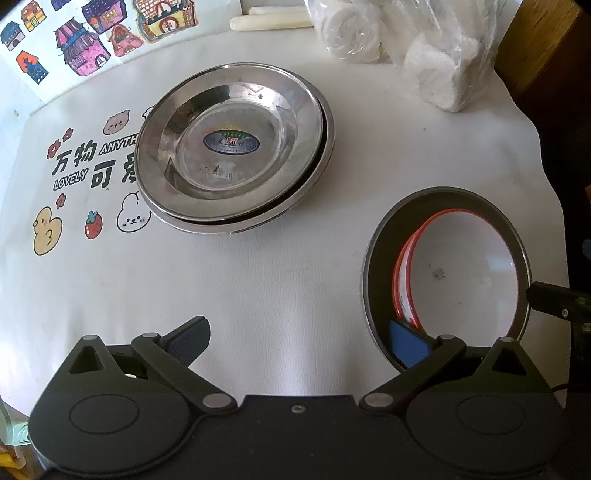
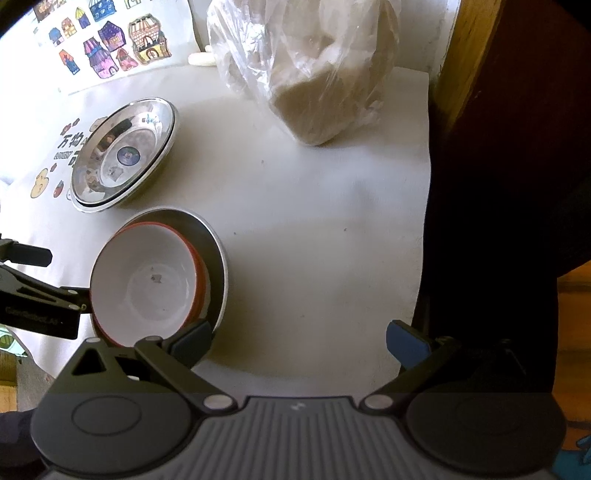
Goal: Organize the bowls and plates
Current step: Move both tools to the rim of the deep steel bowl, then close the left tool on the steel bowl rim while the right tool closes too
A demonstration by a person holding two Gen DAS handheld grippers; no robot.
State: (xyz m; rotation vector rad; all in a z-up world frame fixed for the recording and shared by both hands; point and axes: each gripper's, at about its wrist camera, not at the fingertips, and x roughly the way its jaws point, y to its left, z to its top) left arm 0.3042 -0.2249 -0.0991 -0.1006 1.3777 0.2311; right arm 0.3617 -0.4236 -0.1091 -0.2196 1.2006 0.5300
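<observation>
Two stacked steel plates [image 1: 236,147] sit on the white tablecloth at the back left; they also show in the right wrist view [image 2: 122,155]. White bowls with red rims [image 1: 461,273] are nested inside a dark bowl [image 1: 384,236] near the right edge, also in the right wrist view [image 2: 147,284]. My left gripper [image 1: 299,343] is open, its right finger [image 1: 410,343] by the dark bowl's near rim. My right gripper [image 2: 299,343] is open, its left finger [image 2: 192,345] at the bowl stack's near edge. Both are empty.
A plastic bag of white rolls [image 1: 406,48] stands at the back right, also seen in the right wrist view [image 2: 314,66]. House stickers [image 1: 85,33] cover the wall. The tablecloth [image 2: 314,240] ends at a dark drop on the right [image 2: 498,184].
</observation>
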